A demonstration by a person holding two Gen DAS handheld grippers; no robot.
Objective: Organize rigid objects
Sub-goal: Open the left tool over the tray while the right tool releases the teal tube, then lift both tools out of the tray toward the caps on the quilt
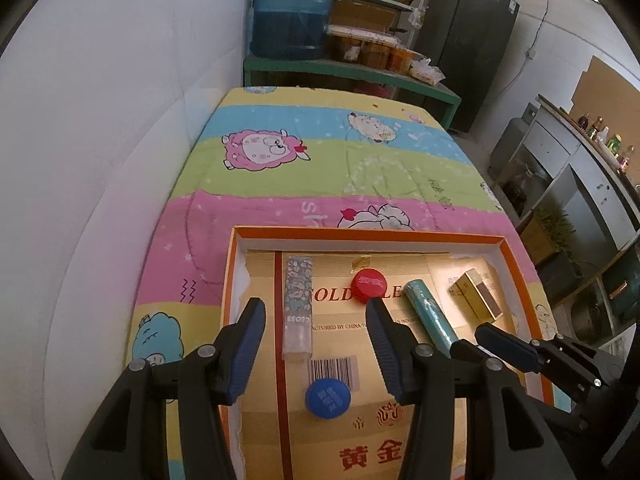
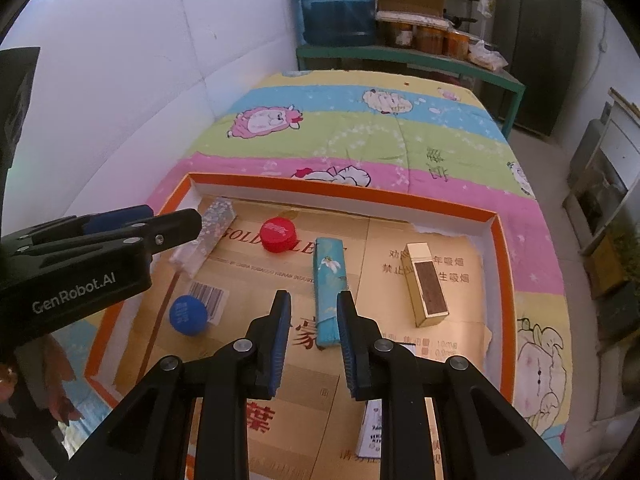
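Observation:
An orange-rimmed tray (image 1: 516,256) (image 2: 498,240) lined with gold cardboard lies on a bed. In it are a glittery clear box (image 1: 297,304) (image 2: 208,236), a red cap (image 1: 369,283) (image 2: 278,234), a blue cap (image 1: 328,397) (image 2: 188,314), a teal box (image 1: 428,316) (image 2: 329,284) and a gold box (image 1: 476,294) (image 2: 426,284). My left gripper (image 1: 316,312) is open above the glittery box and the blue cap. My right gripper (image 2: 314,300) is open and empty, its fingers either side of the teal box's near end.
The tray sits on a striped cartoon bedsheet (image 1: 360,160). A white wall (image 1: 100,160) runs along the left. A green bench with a blue water jug (image 1: 292,8) stands beyond the bed. A small white card (image 2: 372,428) lies in the tray near my right gripper.

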